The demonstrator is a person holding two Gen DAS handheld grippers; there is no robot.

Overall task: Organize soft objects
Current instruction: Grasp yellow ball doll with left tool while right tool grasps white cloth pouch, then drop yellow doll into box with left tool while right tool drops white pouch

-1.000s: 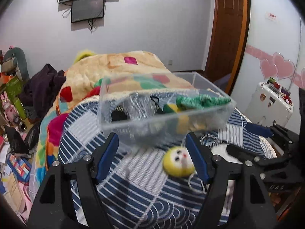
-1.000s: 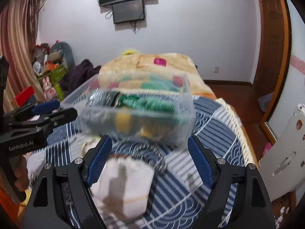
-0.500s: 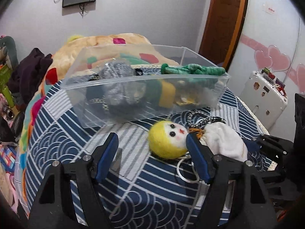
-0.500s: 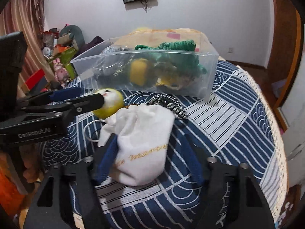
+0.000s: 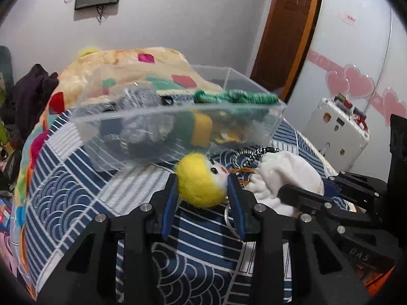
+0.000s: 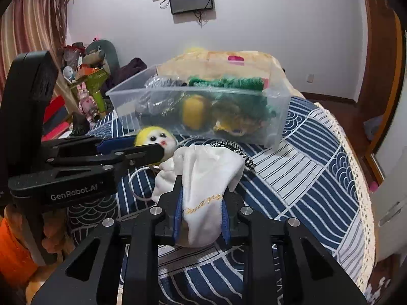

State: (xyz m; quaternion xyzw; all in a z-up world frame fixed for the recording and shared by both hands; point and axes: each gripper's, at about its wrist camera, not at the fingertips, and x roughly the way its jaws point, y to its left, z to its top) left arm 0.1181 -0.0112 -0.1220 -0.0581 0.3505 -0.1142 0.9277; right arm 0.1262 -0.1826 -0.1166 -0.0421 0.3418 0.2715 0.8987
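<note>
Two grasps closing at once, both near the clear bin (image 5: 178, 127).
My left gripper (image 5: 203, 193) pinches the yellow felt doll head (image 5: 201, 183); my right gripper (image 6: 202, 216) clamps the white drawstring pouch (image 6: 206, 178), just right of it on the blue quilt (image 6: 305, 167). Next, I judge, I lift both over the bin's near wall.

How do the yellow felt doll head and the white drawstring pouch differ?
The yellow felt doll head is round and fuzzy with a painted face; the white drawstring pouch is limp, creased cloth with gold lettering. The left gripper clamps the head, the right gripper the pouch. Both lie outside the clear bin.
</note>
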